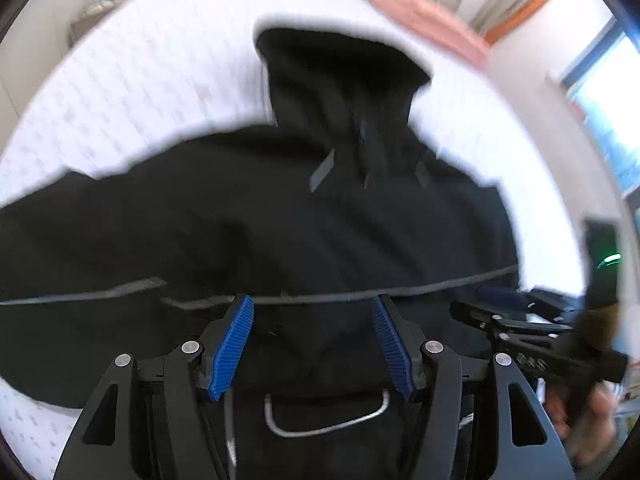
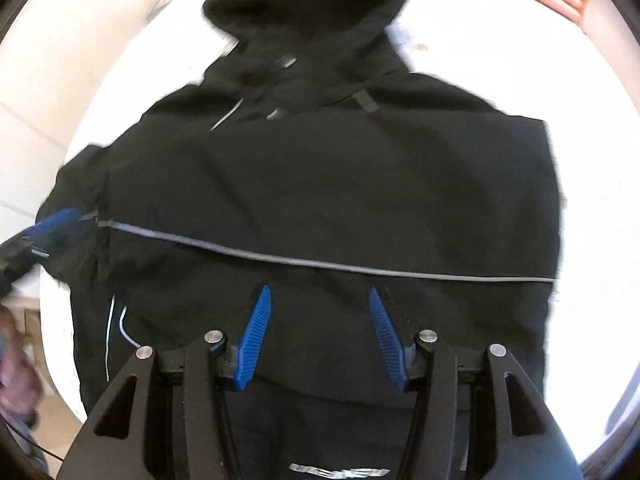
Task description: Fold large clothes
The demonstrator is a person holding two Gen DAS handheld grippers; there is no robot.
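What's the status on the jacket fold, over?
Left gripper open, right gripper open, both empty. Black jacket flat on white bed. Nothing in the way.

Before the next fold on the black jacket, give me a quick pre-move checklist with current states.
1. Black hooded jacket spread on the white bedsheet: ok.
2. Hood extended away from the body, not tucked: ok.
3. Left gripper empty, blue pads apart above the fabric: ok.
4. Right gripper empty, pads apart: ok.
5. Grey reflective stripe lying straight across the jacket: ok.
6. Sleeves flat and wrinkle-free: cannot tell, motion blur and dark cloth.
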